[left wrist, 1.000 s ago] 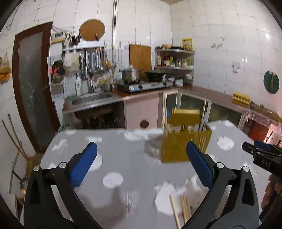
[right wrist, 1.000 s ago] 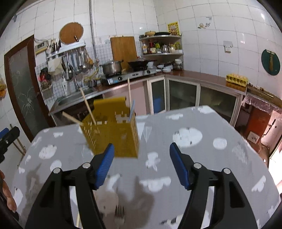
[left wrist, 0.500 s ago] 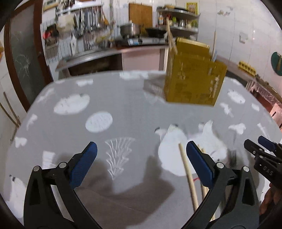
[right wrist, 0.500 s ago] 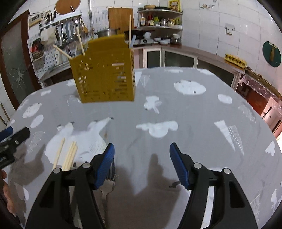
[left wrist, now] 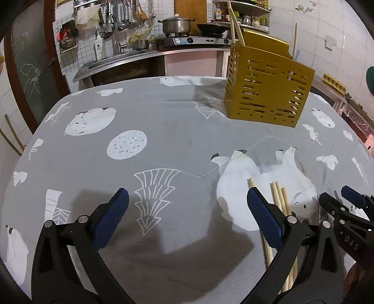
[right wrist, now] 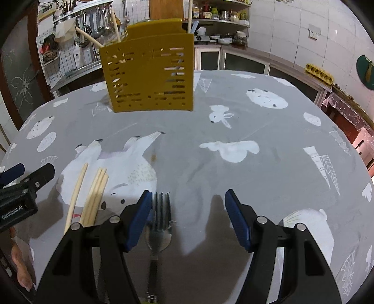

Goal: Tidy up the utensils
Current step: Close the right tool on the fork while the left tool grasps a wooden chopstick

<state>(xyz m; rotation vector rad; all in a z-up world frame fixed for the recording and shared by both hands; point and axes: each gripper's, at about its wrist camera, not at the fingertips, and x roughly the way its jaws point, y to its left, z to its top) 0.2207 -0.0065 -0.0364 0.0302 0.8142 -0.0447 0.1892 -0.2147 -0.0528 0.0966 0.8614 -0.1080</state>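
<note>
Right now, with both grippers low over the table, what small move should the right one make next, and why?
Probably shift the right gripper slightly left and lower, so the fork sits between its open jaws. The fork lies flat beside the left pad, the chopsticks lie further left, and the yellow holder waits beyond.

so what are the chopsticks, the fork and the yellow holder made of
Chopsticks: pale, matte sticks, likely bamboo or wood. Fork: shiny grey tines and neck look like steel; the dark handle may be plastic. Yellow holder: opaque mustard walls with cut slots, probably moulded plastic, though painted metal is possible.

White tiled walls [right wrist: 280, 21] (kitchen), steel sink [left wrist: 109, 59]
</note>
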